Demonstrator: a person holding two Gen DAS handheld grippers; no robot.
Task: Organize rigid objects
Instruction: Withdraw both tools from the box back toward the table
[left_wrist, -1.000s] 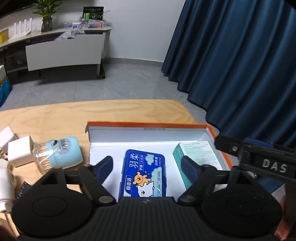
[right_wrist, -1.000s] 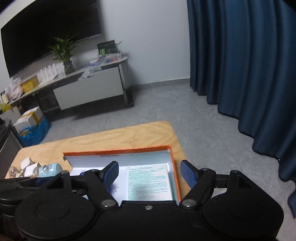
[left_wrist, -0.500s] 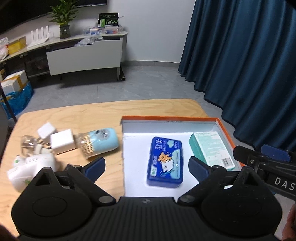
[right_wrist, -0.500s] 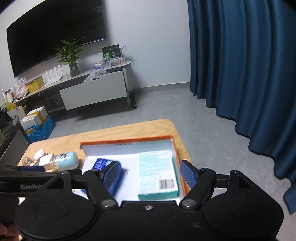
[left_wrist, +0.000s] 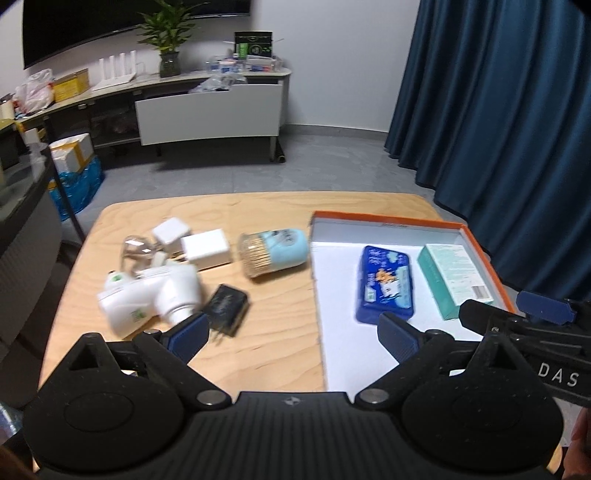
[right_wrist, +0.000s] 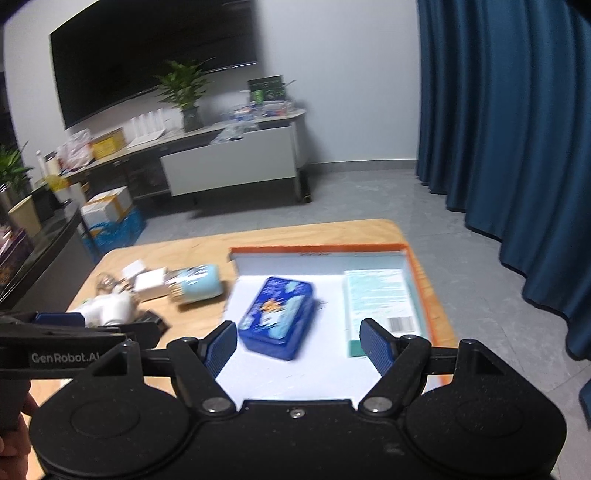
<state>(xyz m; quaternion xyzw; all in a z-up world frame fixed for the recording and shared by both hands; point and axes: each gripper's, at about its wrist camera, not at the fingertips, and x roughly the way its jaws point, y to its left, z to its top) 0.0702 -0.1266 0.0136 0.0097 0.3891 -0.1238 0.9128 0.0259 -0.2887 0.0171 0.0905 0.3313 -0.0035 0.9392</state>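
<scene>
My rounded pale-wood desk (left_wrist: 266, 354) carries a shallow orange-rimmed cardboard box (left_wrist: 384, 218) with a white floor, holding a glossy blue tin (left_wrist: 384, 282) and, beside it, a flat teal carton (left_wrist: 452, 275). Left of the box lie a white plastic appliance (left_wrist: 147, 295), a cylindrical toothpick jar (left_wrist: 273, 251) and white cube chargers (left_wrist: 205, 247). My left tongs (left_wrist: 291, 332) and right tongs (right_wrist: 297, 341) both gape wide, empty.
</scene>
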